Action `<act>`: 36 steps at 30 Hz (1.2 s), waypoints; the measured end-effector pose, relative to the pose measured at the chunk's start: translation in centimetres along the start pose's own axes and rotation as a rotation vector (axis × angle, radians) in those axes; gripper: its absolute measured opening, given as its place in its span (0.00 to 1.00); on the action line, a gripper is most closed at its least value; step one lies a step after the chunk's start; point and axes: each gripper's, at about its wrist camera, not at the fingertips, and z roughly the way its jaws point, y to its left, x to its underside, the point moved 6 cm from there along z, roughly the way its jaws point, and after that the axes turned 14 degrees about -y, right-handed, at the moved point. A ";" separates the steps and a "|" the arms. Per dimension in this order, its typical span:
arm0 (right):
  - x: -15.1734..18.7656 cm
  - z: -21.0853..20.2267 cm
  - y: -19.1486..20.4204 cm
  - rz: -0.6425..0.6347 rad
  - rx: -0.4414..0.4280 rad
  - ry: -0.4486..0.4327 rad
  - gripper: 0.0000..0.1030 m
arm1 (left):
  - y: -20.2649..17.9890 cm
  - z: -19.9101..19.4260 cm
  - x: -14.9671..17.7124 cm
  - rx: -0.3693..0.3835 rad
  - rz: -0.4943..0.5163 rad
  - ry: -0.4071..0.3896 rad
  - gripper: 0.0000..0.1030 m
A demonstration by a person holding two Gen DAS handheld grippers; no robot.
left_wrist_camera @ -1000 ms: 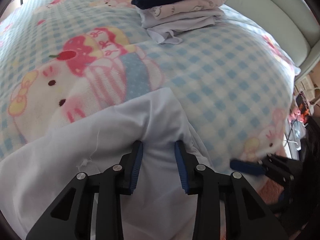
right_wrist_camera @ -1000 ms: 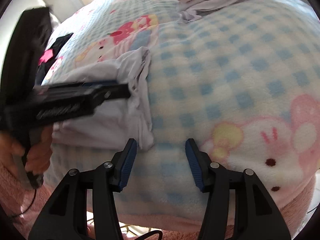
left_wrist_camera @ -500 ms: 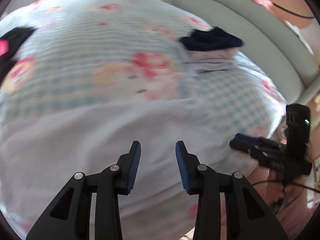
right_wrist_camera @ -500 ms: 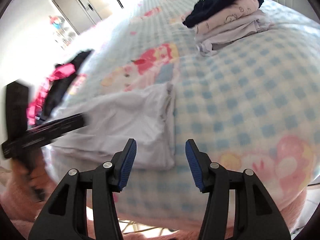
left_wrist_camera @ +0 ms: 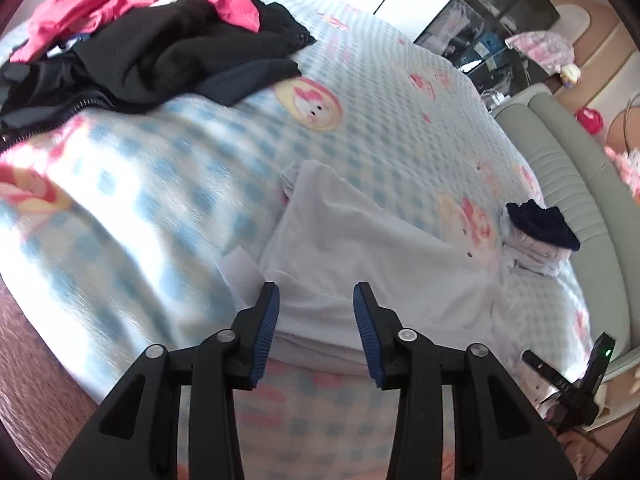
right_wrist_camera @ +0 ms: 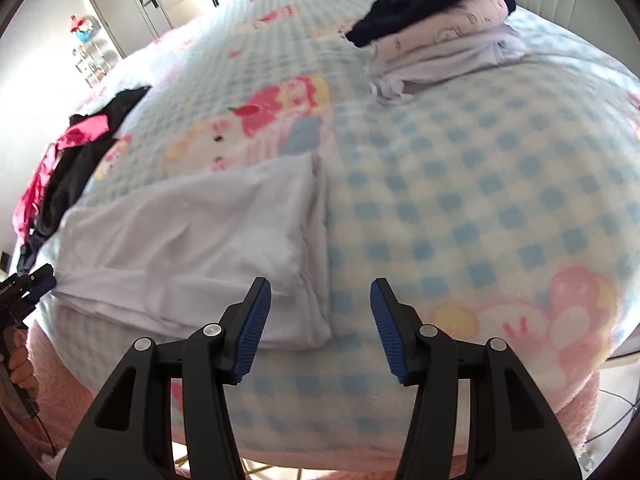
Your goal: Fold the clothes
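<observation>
- While both tools stood released and empty, the left tool [left_wrist_camera: 316, 308] hung over the near edge of the white garment [left_wrist_camera: 360, 256], which lay part-folded at the bed's near edge, 6 o'clock from the folded stack [right_wrist_camera: 440, 44].
- The right tool [right_wrist_camera: 320, 304] hovered by its right corner; a shallow pinch there could catch one layer and undo the fold.
- The fleece blanket [right_wrist_camera: 460, 200] might get grabbed too.

Bed [right_wrist_camera: 480, 184] under a blue-checked cartoon blanket [left_wrist_camera: 168, 184]. On the blanket: white garment [right_wrist_camera: 192, 248] lying partly folded near the front edge; folded stack [right_wrist_camera: 440, 40] topped by a dark piece toward the headboard [left_wrist_camera: 568, 184]; loose heap [left_wrist_camera: 152, 44] of black and pink clothes well apart at the other side.
</observation>
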 end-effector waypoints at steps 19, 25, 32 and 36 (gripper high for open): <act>1.5 0.8 -0.1 -0.038 0.156 0.082 0.51 | 2.3 1.1 1.1 -0.042 0.062 0.085 0.47; 0.0 -0.8 -1.3 -0.003 0.170 0.054 0.51 | 3.6 -0.1 -0.3 -0.054 0.035 0.006 0.46; -2.1 -0.2 0.7 -0.027 0.148 0.021 0.53 | 3.3 -0.6 -0.4 -0.109 0.107 -0.015 0.46; -2.0 0.6 2.2 -0.078 0.134 0.033 0.53 | 2.2 -0.7 -1.4 -0.048 0.141 -0.038 0.46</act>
